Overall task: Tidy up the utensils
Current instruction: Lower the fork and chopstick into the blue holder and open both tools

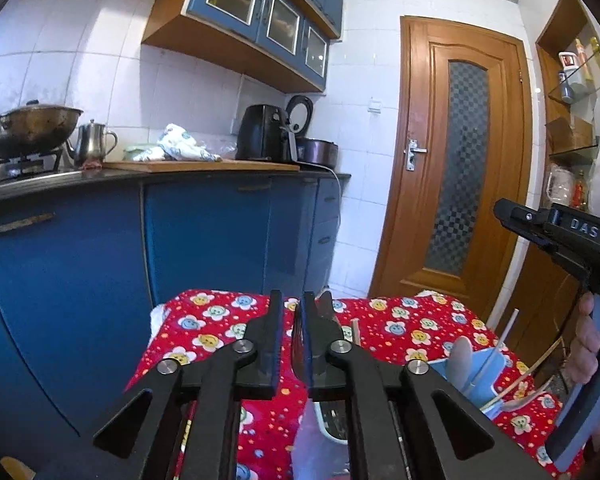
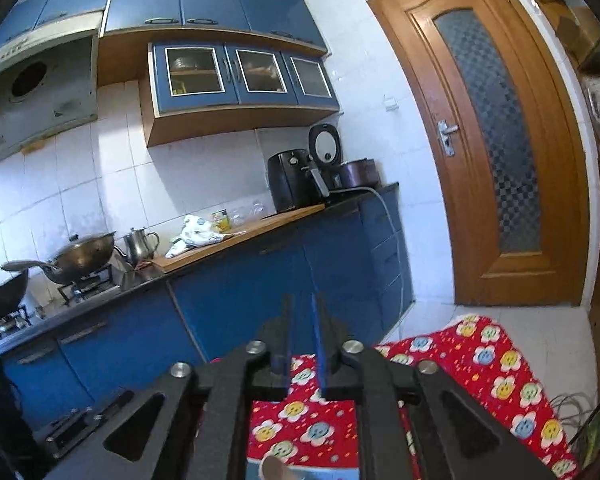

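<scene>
My left gripper hovers over the red flowered cloth. Its jaws stand a narrow slit apart. A fork shows in the slit, tines up, against the blue right pad, with a sliver of cloth visible beside it. A blue utensil holder at the right holds a spoon, a white straw and chopsticks. My right gripper is slightly open with nothing between its fingers. It hangs above the holder, where a spoon bowl peeks up. From the left wrist, the right gripper is held by a hand.
Blue kitchen cabinets stand close behind the cloth-covered table. The counter holds a wok, a steel kettle, a cutting board and a black air fryer. A wooden door is at the right. A white container lies under the left gripper.
</scene>
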Tool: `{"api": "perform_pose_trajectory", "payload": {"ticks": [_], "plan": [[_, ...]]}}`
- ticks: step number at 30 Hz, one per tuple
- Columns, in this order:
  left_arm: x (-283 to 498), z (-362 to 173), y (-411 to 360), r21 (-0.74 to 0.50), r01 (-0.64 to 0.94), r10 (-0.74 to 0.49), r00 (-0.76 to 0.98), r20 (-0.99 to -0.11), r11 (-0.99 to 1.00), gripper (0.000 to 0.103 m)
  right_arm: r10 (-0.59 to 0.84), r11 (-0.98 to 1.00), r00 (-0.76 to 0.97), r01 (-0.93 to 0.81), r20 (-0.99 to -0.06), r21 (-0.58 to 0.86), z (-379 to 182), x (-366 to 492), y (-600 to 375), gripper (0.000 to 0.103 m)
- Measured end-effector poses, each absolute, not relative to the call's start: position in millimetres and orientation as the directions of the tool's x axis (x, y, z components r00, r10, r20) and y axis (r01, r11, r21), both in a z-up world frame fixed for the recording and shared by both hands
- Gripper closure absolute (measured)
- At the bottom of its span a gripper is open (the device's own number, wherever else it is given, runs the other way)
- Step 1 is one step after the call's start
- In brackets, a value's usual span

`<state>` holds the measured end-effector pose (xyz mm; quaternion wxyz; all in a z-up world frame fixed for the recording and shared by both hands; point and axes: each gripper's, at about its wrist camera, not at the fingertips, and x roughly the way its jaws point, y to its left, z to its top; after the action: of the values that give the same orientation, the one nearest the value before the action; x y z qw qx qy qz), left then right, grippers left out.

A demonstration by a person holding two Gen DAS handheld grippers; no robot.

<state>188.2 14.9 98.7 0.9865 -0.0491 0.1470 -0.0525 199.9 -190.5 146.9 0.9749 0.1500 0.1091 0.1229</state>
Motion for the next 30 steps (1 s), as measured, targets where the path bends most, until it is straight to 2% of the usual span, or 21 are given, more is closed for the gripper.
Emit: {"api": "perform_pose_trajectory", "payload": {"ticks": [7, 17, 30], "plan": [[173.7, 111.7, 10.1, -0.109, 0.109, -0.136, 0.95, -0.28, 0.988, 0.082, 0.307, 0.907, 0.933, -0.227, -0.188, 0.356, 145.5, 175.3, -197.1, 0.08], [140.3, 123.5, -5.1, -0.098, 0.171, -0.193, 0.933, -0.303, 0.98, 0.08, 0.345, 0.883, 0.921, -0.254, -0.179, 0.394, 146.4, 129.1, -205.3, 0.074], [101.7, 117.7, -10.4, -0.143, 0.216, -0.256, 0.881, -0.397, 0.966, 0.08, 0.349, 0.881, 0.89, -0.205, -0.293, 0.425, 120.5, 80.4, -214.5, 0.074]]}}
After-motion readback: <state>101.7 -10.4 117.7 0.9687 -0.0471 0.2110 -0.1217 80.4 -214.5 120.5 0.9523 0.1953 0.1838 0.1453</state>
